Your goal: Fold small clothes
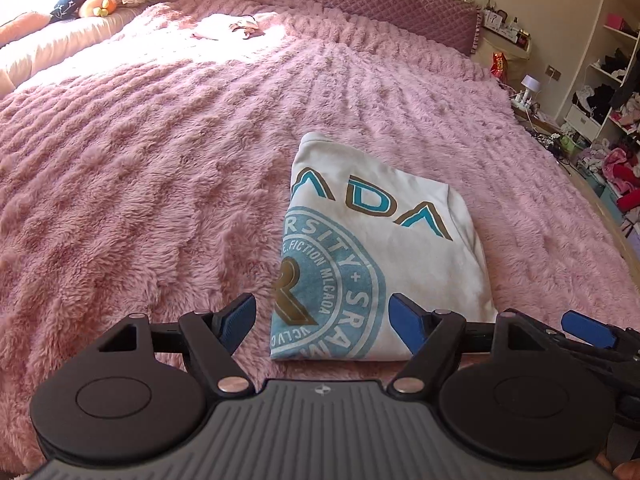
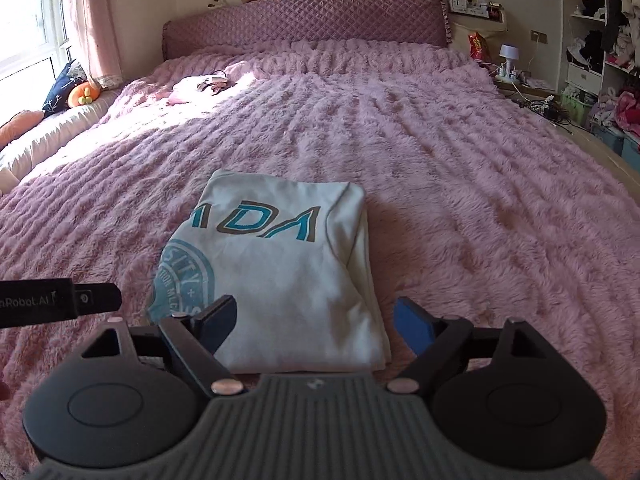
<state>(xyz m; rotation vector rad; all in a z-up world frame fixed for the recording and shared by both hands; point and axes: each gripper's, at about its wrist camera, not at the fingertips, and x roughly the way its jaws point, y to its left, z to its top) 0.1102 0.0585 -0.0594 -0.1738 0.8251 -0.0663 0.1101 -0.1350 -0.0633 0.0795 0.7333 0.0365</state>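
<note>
- The left gripper is seen with its jaws spread wide and nothing between them, just above the shirt's near edge.
- The right gripper is likewise released, held over the near edge beside the left one.
- The shirt is laid folded into a compact rectangle on the blanket, print side up.
- A small pink garment is seen far off, well apart, near the headboard.

Shirt print cut by folds; near edge hidden behind left tongs.
</note>
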